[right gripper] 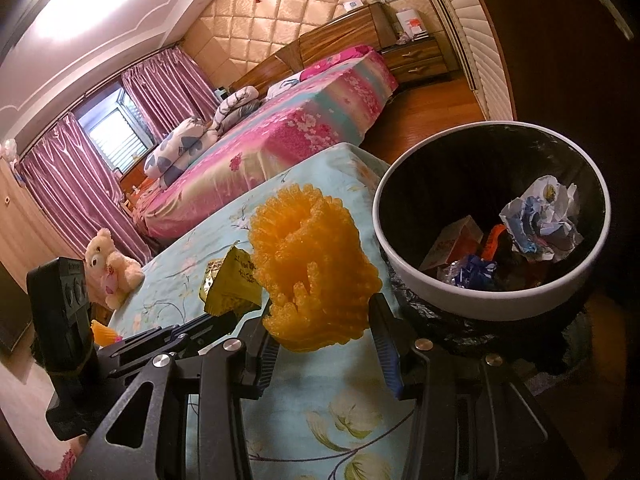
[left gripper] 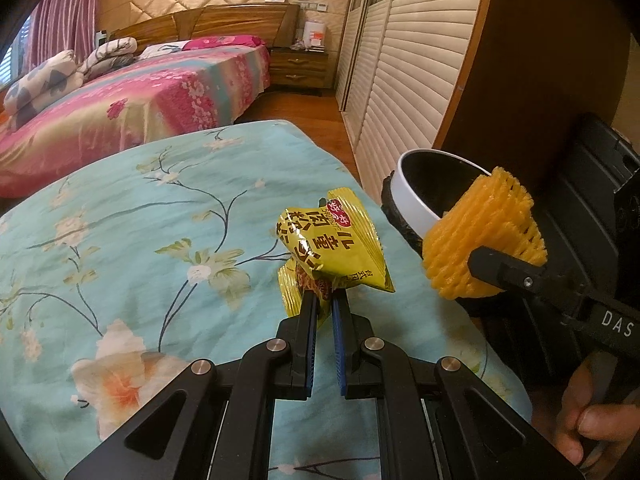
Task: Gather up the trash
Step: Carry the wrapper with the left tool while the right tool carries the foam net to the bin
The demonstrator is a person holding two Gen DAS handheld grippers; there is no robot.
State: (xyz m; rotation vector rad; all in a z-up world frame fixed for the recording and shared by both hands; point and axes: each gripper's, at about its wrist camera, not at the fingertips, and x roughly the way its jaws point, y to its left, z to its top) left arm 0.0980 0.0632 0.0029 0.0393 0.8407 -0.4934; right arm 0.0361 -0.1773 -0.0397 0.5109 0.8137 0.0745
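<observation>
Nearest us, our left gripper [left gripper: 322, 300] has its fingers pinched together on a yellow snack wrapper [left gripper: 334, 248] above the floral tabletop [left gripper: 140, 220], while our right gripper [right gripper: 324, 332] has its fingers clamped around an orange foam net [right gripper: 312, 264], just beside the trash bin [right gripper: 404, 264] beyond.

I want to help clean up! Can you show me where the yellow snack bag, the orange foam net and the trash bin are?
yellow snack bag [left gripper: 334, 246]: left wrist view, on its printed front.
orange foam net [right gripper: 316, 260]: right wrist view, on the mesh's middle.
trash bin [right gripper: 420, 276]: right wrist view, on its white rim.
</observation>
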